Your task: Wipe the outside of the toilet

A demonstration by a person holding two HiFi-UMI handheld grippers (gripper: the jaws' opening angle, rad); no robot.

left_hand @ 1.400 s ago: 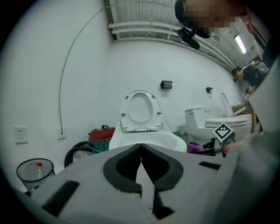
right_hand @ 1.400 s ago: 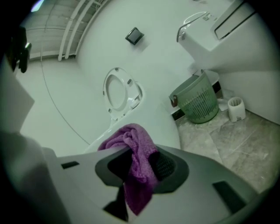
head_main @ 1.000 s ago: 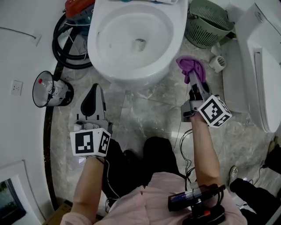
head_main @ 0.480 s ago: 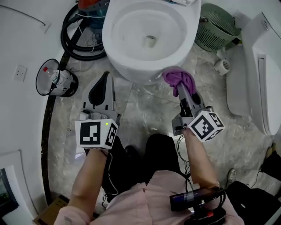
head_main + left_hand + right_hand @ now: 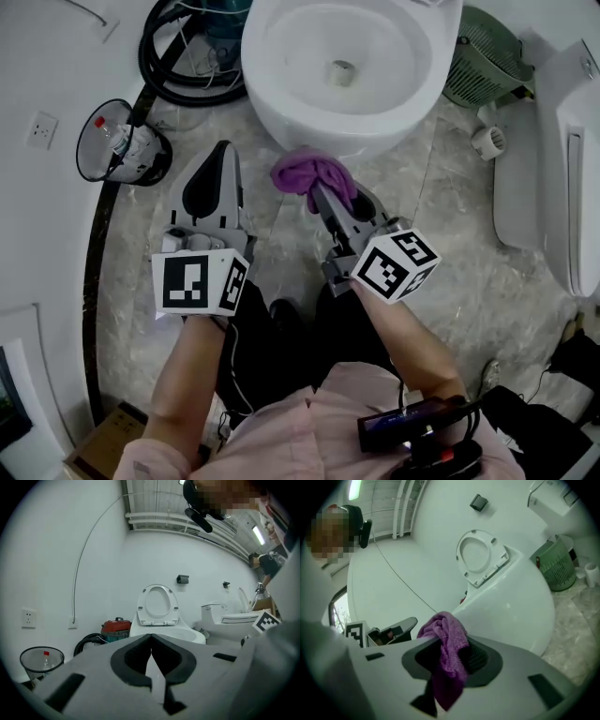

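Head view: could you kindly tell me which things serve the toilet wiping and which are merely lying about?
Job: toilet, purple cloth, right gripper clamping it.
Lying about: green basket, black hose, mesh bin, white roll, idle left gripper.

No readable text, brand, number or sign on anything in view

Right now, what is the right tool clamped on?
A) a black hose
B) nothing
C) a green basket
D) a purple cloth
D: in the right gripper view the purple cloth hangs pinched between the jaws of the right tool, and the head view shows that bunched cloth at the tool's tip, by the front of the toilet.
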